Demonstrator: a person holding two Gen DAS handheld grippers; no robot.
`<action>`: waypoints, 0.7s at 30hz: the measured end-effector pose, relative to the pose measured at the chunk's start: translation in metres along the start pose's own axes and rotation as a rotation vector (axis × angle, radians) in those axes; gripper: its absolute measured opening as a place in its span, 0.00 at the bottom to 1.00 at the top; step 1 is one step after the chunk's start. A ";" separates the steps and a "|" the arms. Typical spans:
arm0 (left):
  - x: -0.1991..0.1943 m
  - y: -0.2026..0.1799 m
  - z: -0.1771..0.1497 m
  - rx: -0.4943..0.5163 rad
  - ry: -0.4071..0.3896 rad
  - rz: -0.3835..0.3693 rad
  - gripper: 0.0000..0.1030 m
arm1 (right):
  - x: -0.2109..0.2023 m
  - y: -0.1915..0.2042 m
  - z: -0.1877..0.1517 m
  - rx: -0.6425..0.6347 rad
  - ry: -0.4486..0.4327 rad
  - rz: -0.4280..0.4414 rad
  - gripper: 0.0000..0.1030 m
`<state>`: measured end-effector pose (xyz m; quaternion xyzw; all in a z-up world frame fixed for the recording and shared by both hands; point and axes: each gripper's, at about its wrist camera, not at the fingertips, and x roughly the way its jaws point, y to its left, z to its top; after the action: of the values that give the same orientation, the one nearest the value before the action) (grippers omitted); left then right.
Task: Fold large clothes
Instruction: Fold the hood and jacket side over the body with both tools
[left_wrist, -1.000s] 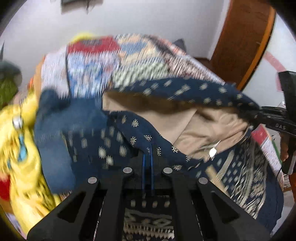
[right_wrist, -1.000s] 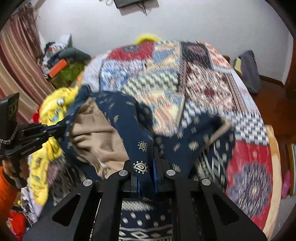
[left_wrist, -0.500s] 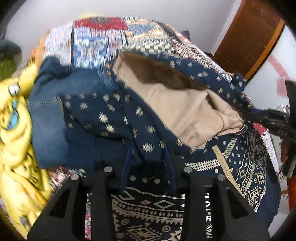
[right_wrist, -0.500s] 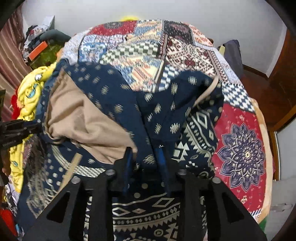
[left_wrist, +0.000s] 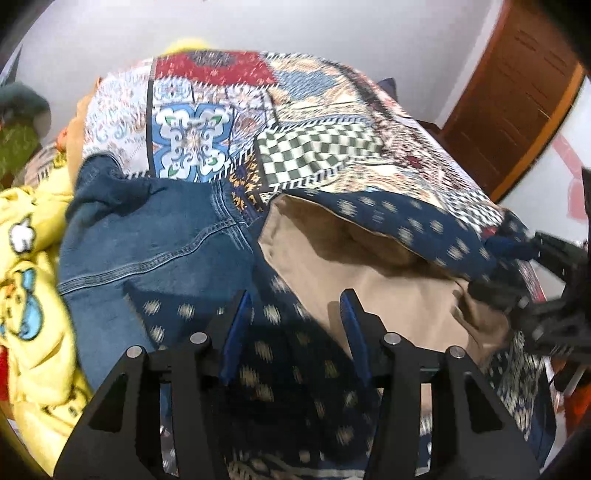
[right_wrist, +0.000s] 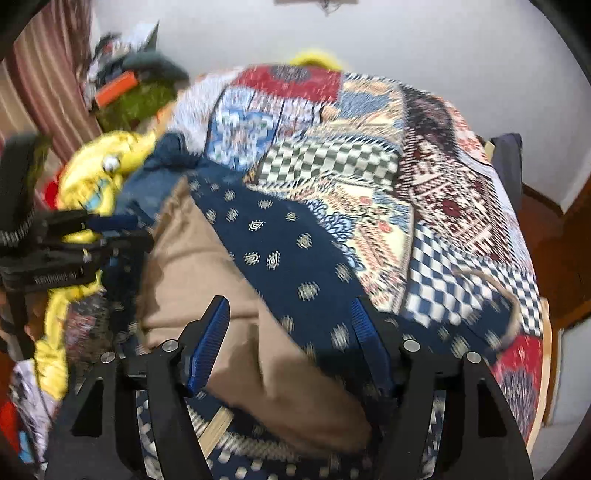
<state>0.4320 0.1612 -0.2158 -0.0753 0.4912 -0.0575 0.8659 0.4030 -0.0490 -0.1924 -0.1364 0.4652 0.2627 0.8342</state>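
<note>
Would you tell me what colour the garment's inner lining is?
Plain tan lining inside the navy patterned garment; clearest in the left wrist view.

Patchwork bedspread (left_wrist: 306, 122) fills centre of both views: red panel at top, blue-white floral panel, green-white checker panel (right_wrist: 328, 162), blue-white checker at right. Denim jeans (left_wrist: 159, 240) at left of left wrist view, lying on bedspread edge. Yellow cartoon-print fabric (left_wrist: 26, 280) at far left, touching jeans; same yellow fabric (right_wrist: 96, 173) at left of right wrist view. Green item with orange box (right_wrist: 118, 86) upper left, beside striped curtain (right_wrist: 40, 70). White wall (right_wrist: 424, 40) behind. Brown wooden door (left_wrist: 513, 96) upper right of left wrist view.
</note>
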 end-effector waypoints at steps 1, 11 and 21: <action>0.009 0.003 0.004 -0.013 0.009 -0.007 0.48 | 0.008 0.001 0.001 -0.009 0.007 -0.023 0.63; 0.033 -0.009 0.023 -0.010 -0.040 -0.003 0.23 | 0.029 -0.012 0.017 0.021 -0.014 -0.029 0.54; -0.054 -0.059 0.018 0.122 -0.172 -0.074 0.06 | -0.017 -0.022 0.006 0.100 -0.041 0.132 0.10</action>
<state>0.4187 0.1142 -0.1500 -0.0452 0.4074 -0.1123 0.9052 0.4119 -0.0697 -0.1749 -0.0581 0.4687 0.2963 0.8301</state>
